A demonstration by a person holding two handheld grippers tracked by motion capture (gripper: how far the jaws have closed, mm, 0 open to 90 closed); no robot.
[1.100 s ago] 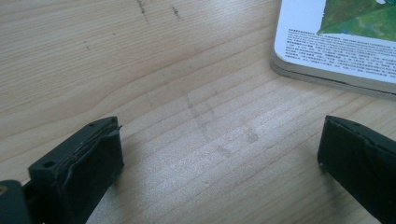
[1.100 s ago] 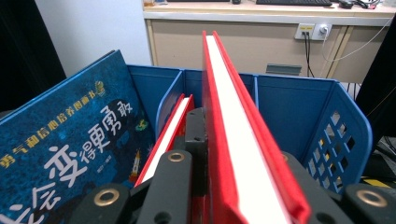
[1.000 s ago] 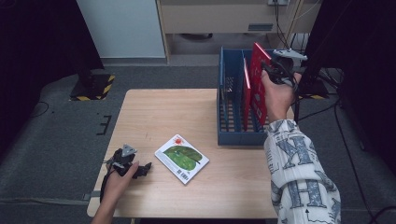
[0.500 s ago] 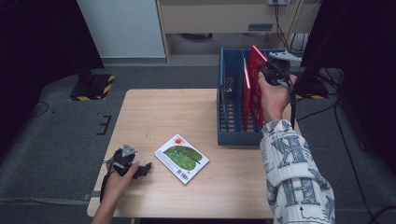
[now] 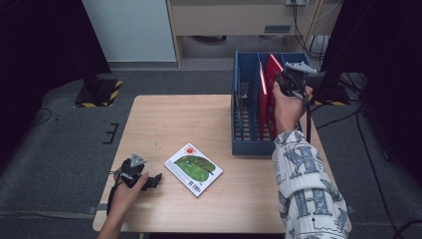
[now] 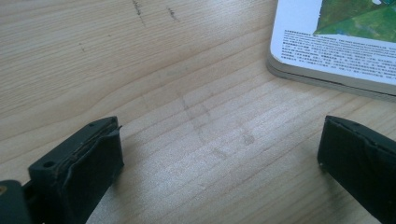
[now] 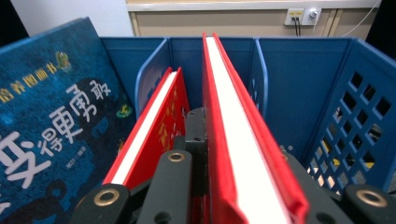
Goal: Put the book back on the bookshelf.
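1. Left tool [image 5: 155, 180]: jaws wide apart, gripping nothing, resting low on the counter [image 5: 174, 119], well to the left of the blue rack [image 5: 244, 144]. Best left parked there, out of the way.
2. Green picture book [image 5: 194, 168]: flat on the counter, between the left tool and the rack, clear of the rack's front wall. No obstacle to the step in hand, and probably the next to be filed.
3. Blue book [image 7: 51, 116]: leaning in the rack's left part, cover tilted toward the middle. Worth watching in case it tips further inward.
4. Second red book [image 7: 154, 121]: upright in the rack, just beside the slot being filled. Closest hazard, so avoid scraping its cover or pushing it over.
5. Right tool [image 5: 281, 84]: clamped tight on the red book [image 7: 229, 116], held upright and partly down in the rack's middle slot.
   - Keep the book vertical and parallel to the divider [image 7: 259, 70] on its right.
   - Lower straight and slowly; no twisting.
   - Release only once the bottom edge seems seated on the rack floor, hidden from here.
   - Lift the tool straight up afterward to avoid dragging either red book.
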